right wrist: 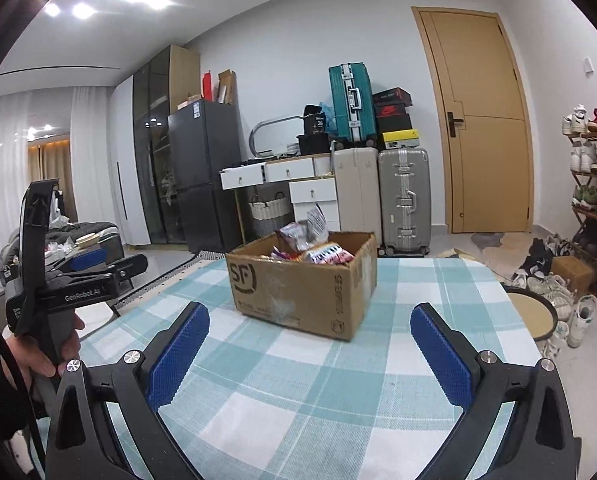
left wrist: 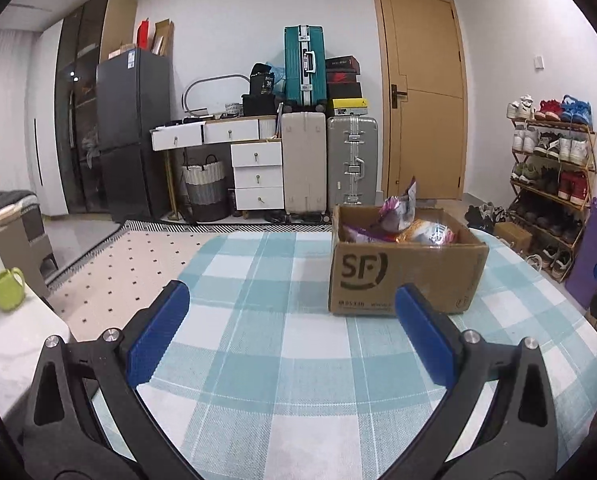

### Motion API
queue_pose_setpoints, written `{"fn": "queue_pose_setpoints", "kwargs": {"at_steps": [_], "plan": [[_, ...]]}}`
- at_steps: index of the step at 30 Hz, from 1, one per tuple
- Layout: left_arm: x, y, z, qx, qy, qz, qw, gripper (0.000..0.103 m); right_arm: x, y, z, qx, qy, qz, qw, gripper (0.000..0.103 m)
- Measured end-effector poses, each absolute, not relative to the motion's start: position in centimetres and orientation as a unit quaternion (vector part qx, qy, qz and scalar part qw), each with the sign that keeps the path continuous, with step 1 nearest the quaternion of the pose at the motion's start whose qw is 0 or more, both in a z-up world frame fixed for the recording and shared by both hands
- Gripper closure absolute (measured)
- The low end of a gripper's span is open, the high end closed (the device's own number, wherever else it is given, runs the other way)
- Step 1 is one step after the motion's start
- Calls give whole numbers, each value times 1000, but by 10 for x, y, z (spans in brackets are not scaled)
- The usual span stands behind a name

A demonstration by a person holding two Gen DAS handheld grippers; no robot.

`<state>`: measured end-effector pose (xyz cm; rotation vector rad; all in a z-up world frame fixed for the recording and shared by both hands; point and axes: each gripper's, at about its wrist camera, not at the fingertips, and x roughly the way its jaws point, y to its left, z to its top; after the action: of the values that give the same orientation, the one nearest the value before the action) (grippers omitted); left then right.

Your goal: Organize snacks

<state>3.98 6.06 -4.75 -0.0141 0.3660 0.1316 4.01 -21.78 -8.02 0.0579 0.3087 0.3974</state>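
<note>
Two grippers are over a table covered by a teal-and-white checked cloth [left wrist: 282, 344], both aimed at the one task item. The left gripper [left wrist: 292, 300] has its blue ribbed pads [left wrist: 156, 340] spread wide apart; nothing lies between them and they touch nothing, with only cloth seen in the gap. The right gripper [right wrist: 310, 324] stands likewise: blue pads [right wrist: 178, 356] set far apart, empty, clear of the box. In the right wrist view the left gripper also appears at the left edge, held in a hand [right wrist: 38, 350] by its grey handle, to the left of the table.

Beyond the pads, on the cloth, sits an open brown cardboard box [left wrist: 406, 276] printed "SF" on its near face. It is upright, flaps off or folded out of sight, with scuffed whitish patches on the front as seen from the right. Inside are snack packets [left wrist: 402, 220]: purple and silver bags, one standing above the rim, and orange and pink-red wrappers lying lower. The box rests towards the far half of the table, apart from both grippers.

Behind the table stand a grey suitcase [left wrist: 352, 160], a beige suitcase [left wrist: 303, 164], white drawers [left wrist: 256, 176] and a wooden door [left wrist: 422, 92].
</note>
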Motion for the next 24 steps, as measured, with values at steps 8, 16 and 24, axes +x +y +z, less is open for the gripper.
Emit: {"fn": "queue_pose_setpoints", "kwargs": {"at_steps": [8,16,24], "plan": [[49,72,-96,-32,187,45,981,1,42,-213,-101,5,155,174,972,1],[47,56,-101,0,163,31,986,0,47,-208,-100,-3,160,173,972,0],[50,56,-102,-3,163,27,986,0,48,-211,-98,3,161,170,972,0]]}}
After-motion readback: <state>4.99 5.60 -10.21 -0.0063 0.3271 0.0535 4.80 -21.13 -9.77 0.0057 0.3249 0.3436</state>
